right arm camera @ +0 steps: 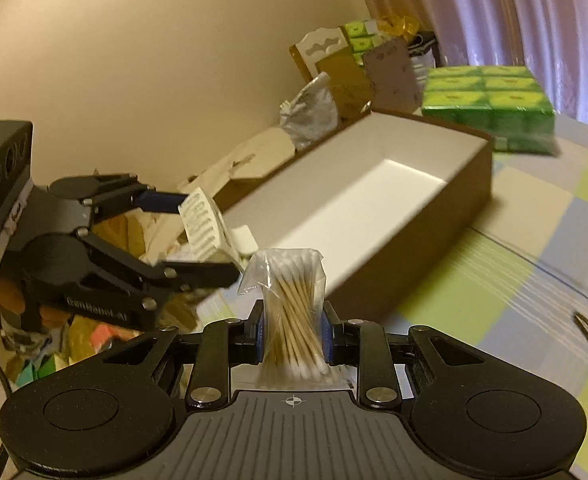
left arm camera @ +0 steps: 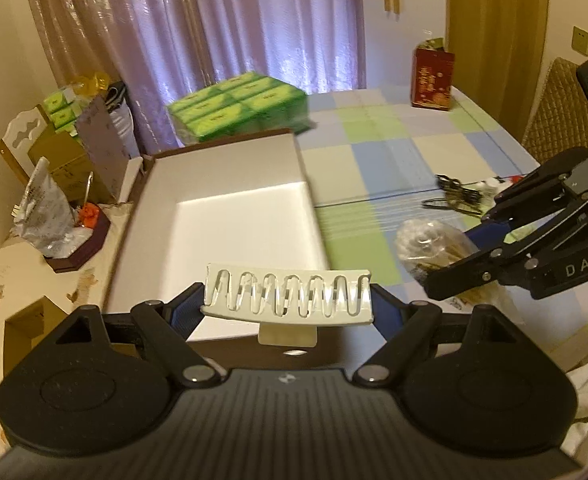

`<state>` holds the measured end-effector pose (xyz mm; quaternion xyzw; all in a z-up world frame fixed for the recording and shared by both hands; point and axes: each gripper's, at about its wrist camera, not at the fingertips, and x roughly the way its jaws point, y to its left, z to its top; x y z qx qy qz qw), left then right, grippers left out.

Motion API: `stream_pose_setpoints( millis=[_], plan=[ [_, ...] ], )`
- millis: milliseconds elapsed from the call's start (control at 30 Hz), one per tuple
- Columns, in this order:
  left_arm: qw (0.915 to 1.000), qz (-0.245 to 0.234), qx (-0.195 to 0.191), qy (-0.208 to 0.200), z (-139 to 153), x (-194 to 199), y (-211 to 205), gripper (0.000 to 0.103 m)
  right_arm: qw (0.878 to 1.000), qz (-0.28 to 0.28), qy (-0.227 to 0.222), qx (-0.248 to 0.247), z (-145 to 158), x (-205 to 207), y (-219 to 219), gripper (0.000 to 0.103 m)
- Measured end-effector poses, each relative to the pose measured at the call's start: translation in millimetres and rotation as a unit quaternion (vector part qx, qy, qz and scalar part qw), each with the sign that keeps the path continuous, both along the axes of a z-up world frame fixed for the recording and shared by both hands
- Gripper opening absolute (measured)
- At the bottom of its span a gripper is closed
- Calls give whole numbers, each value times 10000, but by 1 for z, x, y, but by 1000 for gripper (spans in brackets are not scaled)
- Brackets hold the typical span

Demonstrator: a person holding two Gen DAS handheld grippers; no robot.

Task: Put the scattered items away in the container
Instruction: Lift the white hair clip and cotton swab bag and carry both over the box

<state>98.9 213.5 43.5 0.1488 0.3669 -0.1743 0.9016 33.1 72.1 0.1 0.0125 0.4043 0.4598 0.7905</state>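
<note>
Mauve curtains (left arm camera: pixel 229 28) hang behind a table covered by a checked cloth of green, blue and cream squares (left arm camera: pixel 394 152), with cream walls on either side. Left of centre on the cloth stands a long brown cardboard box with a white lining (left arm camera: pixel 229 216), open at the top and bare inside. Beyond its far end sits a shrink-wrapped block of green tissue packs (left arm camera: pixel 239 106), and a red printed carton (left arm camera: pixel 432 78) stands at the far right of the table. At the near end of the box, above its rim, the left gripper (left arm camera: pixel 287 300) clamps a white plastic hair claw clip with curved teeth (left arm camera: pixel 287 294) crosswise between its blue-padded fingers. Just right of it, near the box's near right corner, the right gripper (right arm camera: pixel 293 336) pinches a clear plastic bag of wooden cotton swabs (right arm camera: pixel 291 316), held upright. A tangle of dark, thin metal items (left arm camera: pixel 456 196) lies on the cloth farther right, too blurred to identify.
</note>
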Motion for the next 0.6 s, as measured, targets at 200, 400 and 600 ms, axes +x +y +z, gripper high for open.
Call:
stream_pose_setpoints(
  millis=[200,400,600],
  plan=[
    [9998,-154,90,-34,-7,39,32,83,9980,-624,-67,-84,-10,29,40,29],
    [9991,-398,99,-97,-12,87,46,83,9935,-1110,-115,-211,-12,54,67,29],
    [9985,-488,228,-20,-24,137,49,83,9853,-1626,-161,-504,-16,87,86,29]
  ],
)
